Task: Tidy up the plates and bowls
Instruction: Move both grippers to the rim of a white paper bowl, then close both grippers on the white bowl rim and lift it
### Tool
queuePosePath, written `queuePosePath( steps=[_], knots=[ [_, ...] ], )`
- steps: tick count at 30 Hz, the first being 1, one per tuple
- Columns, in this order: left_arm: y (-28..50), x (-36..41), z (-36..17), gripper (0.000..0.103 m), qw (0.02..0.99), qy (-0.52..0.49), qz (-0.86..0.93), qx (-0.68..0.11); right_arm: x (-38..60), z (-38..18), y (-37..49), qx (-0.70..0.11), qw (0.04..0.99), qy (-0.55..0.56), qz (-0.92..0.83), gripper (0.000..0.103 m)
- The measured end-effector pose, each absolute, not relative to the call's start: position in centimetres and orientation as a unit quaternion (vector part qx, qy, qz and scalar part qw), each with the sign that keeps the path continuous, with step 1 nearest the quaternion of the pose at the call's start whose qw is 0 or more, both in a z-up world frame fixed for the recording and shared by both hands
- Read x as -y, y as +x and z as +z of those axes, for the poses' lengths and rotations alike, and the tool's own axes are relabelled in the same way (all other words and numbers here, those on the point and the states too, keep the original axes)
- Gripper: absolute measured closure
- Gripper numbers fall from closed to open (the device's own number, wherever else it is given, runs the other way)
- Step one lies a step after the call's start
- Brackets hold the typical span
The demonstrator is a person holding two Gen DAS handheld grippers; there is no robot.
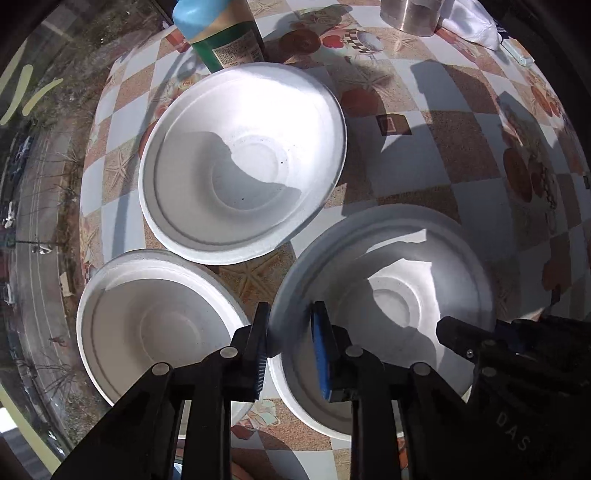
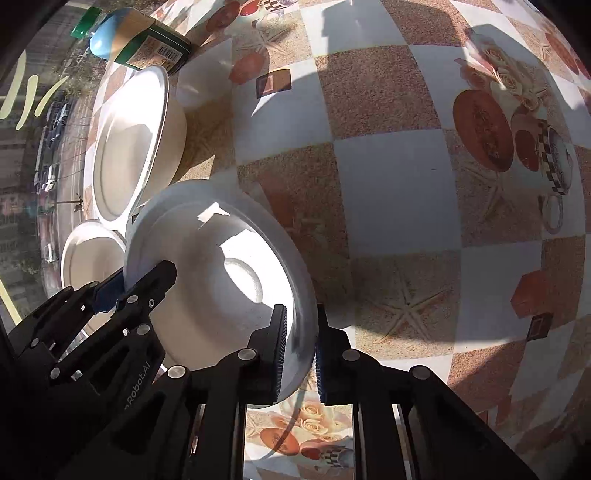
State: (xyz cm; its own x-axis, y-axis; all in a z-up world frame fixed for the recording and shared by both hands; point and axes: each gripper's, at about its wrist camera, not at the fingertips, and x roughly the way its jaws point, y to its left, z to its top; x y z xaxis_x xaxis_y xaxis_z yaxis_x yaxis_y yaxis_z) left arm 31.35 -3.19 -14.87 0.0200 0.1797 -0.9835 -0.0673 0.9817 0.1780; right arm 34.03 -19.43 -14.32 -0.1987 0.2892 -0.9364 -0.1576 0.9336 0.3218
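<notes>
White foam bowl (image 1: 388, 295), ridged, between both hand-held grippers

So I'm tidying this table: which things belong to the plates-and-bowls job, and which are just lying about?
Job: held bowl, gripped at its rim by left tool and right tool; far bowl; near-left bowl.

Lying about: green canister, metal cup, white cloth.

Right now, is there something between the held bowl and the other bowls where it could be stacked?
Nothing visible. Both grippers, left gripper and right gripper, straddle the held bowl's rim. The near bowl and far bowl sit open and empty beside it.
</notes>
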Motion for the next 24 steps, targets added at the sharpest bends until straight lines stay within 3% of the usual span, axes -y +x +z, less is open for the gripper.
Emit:
queuePosePath(
  steps=[8,24],
  knots=[
    [29.8,6.9,-14.3,0.079,0.717,0.068,0.071,-0.69,21.0,-14.5,32.6,-0.76,0.623,0.054,0.177,0.087],
    [23.8,21.5,-15.5,0.079,0.693,0.09,-0.058,-0.713,29.5,-15.6,24.1,-0.775,0.623,0.019,0.102,0.086]
  ],
)
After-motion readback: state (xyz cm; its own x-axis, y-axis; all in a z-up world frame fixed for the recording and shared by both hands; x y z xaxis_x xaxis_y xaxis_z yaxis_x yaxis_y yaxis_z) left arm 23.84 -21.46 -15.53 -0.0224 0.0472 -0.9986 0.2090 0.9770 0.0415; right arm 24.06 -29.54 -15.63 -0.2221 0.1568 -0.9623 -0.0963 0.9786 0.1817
